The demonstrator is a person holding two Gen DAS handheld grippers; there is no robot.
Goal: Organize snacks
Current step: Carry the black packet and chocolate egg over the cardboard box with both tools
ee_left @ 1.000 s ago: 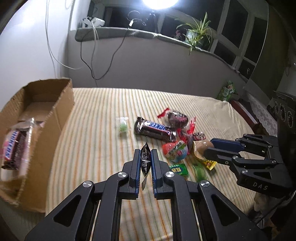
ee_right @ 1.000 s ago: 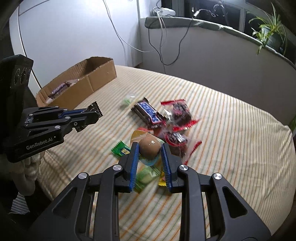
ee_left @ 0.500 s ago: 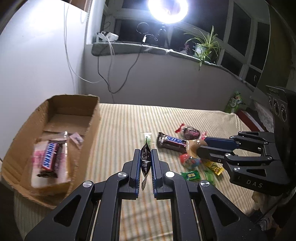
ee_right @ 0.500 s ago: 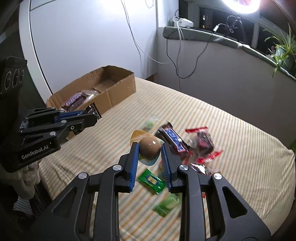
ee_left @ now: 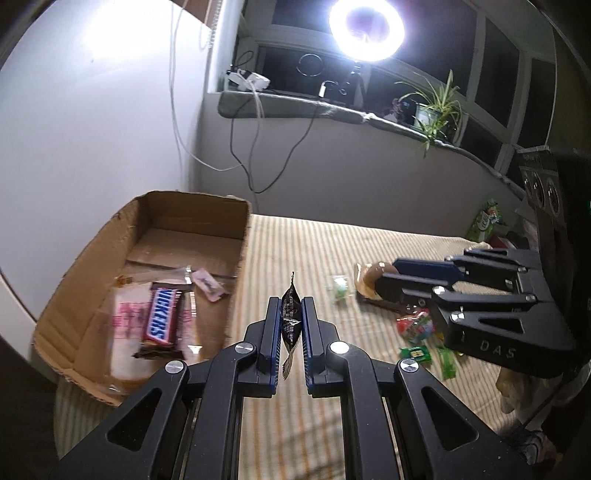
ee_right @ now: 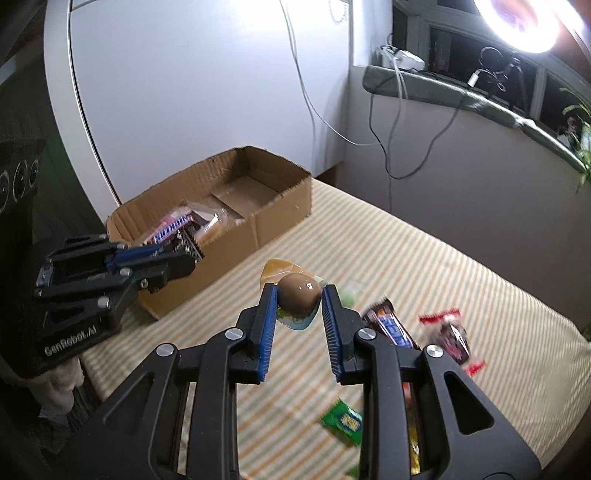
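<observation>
Snacks (ee_right: 388,326) scattered on striped bedspread (ee_right: 461,295), cardboard box (ee_left: 236,236) beside white wall (ee_left: 92,129)

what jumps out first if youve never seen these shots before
The glaring ring light above the windowsill hits the eye first. Next come the two tools, each carrying a snack: the left tool pinches a thin dark packet, and the right tool grips a glossy brown egg-shaped snack. Behind them an open cardboard box sits at the left end of the striped bed, already holding a Snickers bar.
</observation>
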